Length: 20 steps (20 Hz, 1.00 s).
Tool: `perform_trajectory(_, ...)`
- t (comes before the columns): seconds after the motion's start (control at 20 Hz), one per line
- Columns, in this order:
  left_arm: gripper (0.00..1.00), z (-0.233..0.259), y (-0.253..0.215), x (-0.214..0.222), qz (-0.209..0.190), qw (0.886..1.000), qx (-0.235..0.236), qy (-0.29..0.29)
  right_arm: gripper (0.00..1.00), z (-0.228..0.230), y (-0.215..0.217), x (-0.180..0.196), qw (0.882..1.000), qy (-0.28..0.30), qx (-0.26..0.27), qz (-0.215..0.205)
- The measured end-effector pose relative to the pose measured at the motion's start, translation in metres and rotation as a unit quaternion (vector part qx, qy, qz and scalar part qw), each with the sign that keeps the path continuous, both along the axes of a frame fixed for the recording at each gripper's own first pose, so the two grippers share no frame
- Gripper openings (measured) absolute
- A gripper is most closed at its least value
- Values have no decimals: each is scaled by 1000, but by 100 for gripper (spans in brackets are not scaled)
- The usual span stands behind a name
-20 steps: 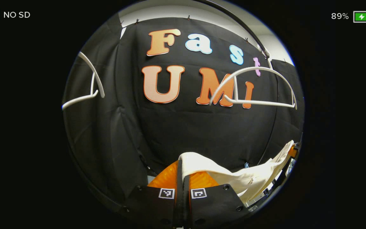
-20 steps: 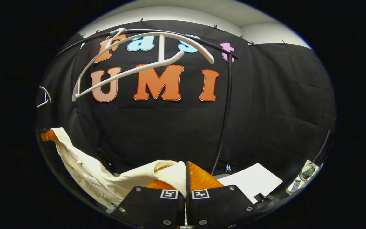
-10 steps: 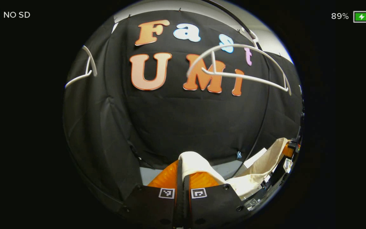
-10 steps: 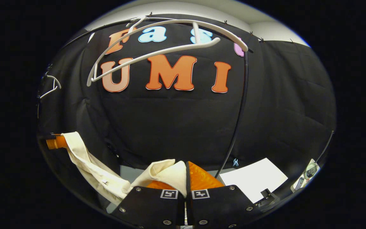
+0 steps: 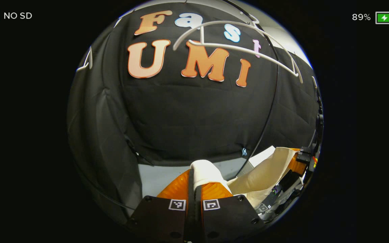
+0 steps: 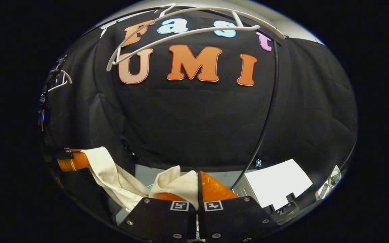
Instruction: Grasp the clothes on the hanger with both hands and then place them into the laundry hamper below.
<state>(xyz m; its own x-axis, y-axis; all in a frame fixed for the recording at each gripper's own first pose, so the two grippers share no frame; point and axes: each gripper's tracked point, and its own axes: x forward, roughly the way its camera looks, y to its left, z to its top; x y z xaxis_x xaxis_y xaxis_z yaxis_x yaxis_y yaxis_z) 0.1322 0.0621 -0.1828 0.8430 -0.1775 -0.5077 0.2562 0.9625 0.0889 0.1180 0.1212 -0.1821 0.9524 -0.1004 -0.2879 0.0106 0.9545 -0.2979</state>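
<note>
A cream garment (image 5: 265, 170) hangs slack between my two grippers, off the hanger. My left gripper (image 5: 195, 184) is shut on one end of it; a fold of cloth (image 5: 205, 170) bulges above its fingers. In the left gripper view the cloth runs right to the other gripper (image 5: 299, 161). My right gripper (image 6: 198, 185) is shut on the other end, with the cream garment (image 6: 177, 182) bunched at its fingers and sagging left to the other gripper (image 6: 71, 161). The bare white hanger (image 5: 235, 40) (image 6: 187, 32) hangs on the black rail high above. The hamper is hidden below.
A second white hanger (image 6: 59, 79) hangs at the far left of the rail. A black rack post (image 6: 265, 114) curves down on the right. A white box (image 6: 275, 184) stands on the floor at the right, with small devices (image 6: 329, 184) beyond it.
Both grippers have dropped lower with the garment; the hanger and wall have risen in both views, more floor shows, and the cloth between the grippers has bunched closer.
</note>
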Motion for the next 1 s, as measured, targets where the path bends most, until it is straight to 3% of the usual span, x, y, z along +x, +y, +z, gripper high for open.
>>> perform_trajectory(0.45, 3, -74, 2, -25, 30, 991, -19, 126, 3, -63, 8, 3, 997, 80, 14, -9)
perform_trajectory(1.0, 3, -158, 30, -50, 103, 958, -15, 266, 8, -156, 37, 10, 979, 205, 8, 0)
